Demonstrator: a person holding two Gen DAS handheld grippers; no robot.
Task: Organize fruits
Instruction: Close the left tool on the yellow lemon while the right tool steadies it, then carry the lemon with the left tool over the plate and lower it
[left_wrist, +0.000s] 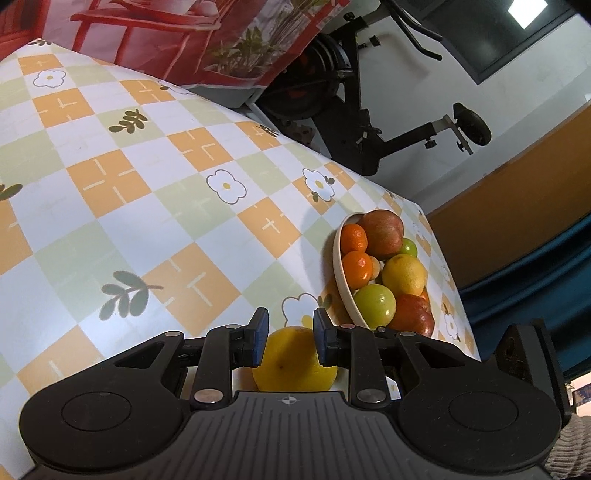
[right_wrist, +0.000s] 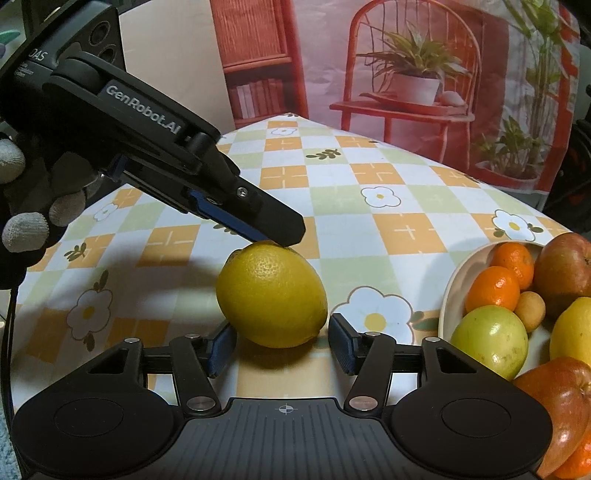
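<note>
A yellow lemon (right_wrist: 271, 295) lies on the checked tablecloth (right_wrist: 369, 206), left of a cream bowl (right_wrist: 448, 295). The bowl holds oranges, apples, a green fruit and another lemon. My right gripper (right_wrist: 281, 325) is open around the lemon's near side, and its right pad stands a little apart from the skin. My left gripper (right_wrist: 291, 230) comes down from the upper left, shut, with its tip resting on top of the lemon. In the left wrist view the lemon (left_wrist: 295, 362) sits under the left gripper (left_wrist: 290, 315), and the bowl (left_wrist: 338, 266) is to the right.
A gloved hand (right_wrist: 26, 221) holds the left gripper at the left edge. The table ends just beyond the bowl, where a dark blue cloth (left_wrist: 535, 295) hangs. An exercise bike (left_wrist: 351, 92) and a printed backdrop (right_wrist: 406, 74) stand behind the table.
</note>
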